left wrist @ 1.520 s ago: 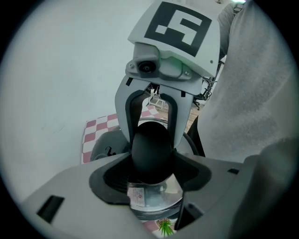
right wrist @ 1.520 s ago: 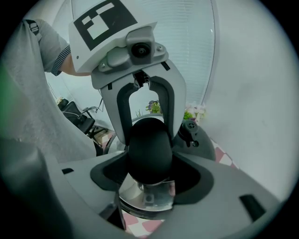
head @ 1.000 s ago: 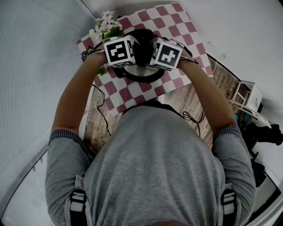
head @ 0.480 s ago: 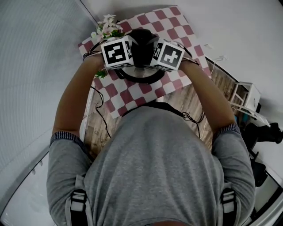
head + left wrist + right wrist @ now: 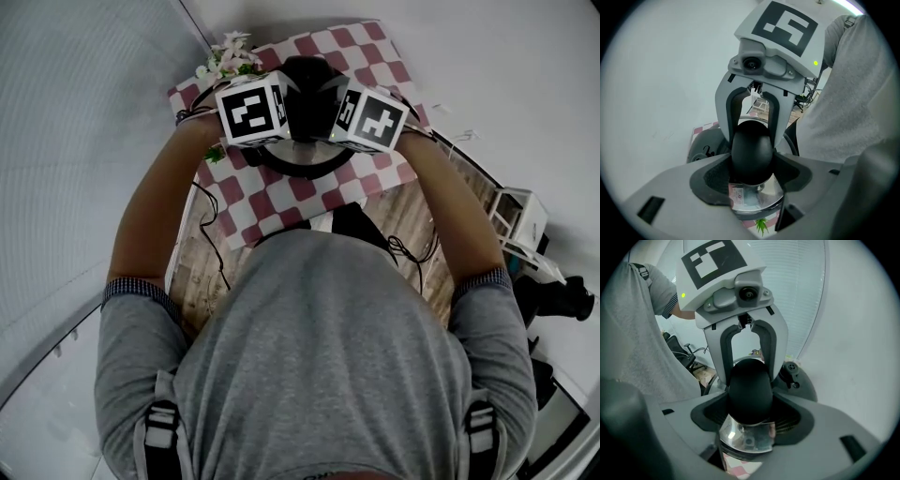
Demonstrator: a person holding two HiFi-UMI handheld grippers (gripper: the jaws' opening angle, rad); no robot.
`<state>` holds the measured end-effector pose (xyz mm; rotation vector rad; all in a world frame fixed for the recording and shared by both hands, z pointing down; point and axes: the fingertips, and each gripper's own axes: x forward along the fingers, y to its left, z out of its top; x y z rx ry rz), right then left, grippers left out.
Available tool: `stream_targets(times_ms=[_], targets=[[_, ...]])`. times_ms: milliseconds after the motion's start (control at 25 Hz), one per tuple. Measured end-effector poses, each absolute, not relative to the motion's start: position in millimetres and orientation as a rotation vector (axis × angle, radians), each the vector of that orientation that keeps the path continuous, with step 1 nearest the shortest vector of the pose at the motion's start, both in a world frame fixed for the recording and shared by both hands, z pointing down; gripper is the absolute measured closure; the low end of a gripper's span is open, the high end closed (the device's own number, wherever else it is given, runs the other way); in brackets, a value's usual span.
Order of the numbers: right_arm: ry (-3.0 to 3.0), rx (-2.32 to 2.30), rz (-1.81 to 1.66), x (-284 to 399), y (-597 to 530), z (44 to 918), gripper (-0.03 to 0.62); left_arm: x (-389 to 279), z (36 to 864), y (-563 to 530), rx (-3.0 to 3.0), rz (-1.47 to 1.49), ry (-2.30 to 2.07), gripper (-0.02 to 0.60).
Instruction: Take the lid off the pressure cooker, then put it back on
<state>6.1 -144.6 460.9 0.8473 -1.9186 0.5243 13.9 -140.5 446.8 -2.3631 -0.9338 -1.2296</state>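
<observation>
Your two grippers, the left gripper (image 5: 751,180) and the right gripper (image 5: 750,423), both pinch the one black knob (image 5: 751,152) of the single lid (image 5: 747,439) from opposite sides, over the checkered cloth (image 5: 375,56). Both have risen with it since a second ago.

Cooker (image 5: 302,171) sits on cloth (image 5: 267,202); flowers (image 5: 225,58) left of it. Left gripper (image 5: 752,183) and right gripper (image 5: 749,422) flank lid knob (image 5: 751,150).

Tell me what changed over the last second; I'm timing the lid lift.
The left gripper and right gripper rose together, carrying the lid up by its black knob, clamped from opposite sides. Unchanged: both grips, the pot on the checkered cloth, the flowers beside it.
</observation>
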Motion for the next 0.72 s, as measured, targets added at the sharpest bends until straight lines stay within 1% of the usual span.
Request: stream_targets(times_ms=[400, 720], targets=[[-2.021, 0.718, 0.424, 47, -122, 452, 0.303, 57, 438, -117, -2.447, -1.302, -0.768, 0.282], [-2.043, 0.610, 0.332, 96, -98, 445, 0.303, 105, 435, -92, -2.506, -1.349, -0.613, 0.282]])
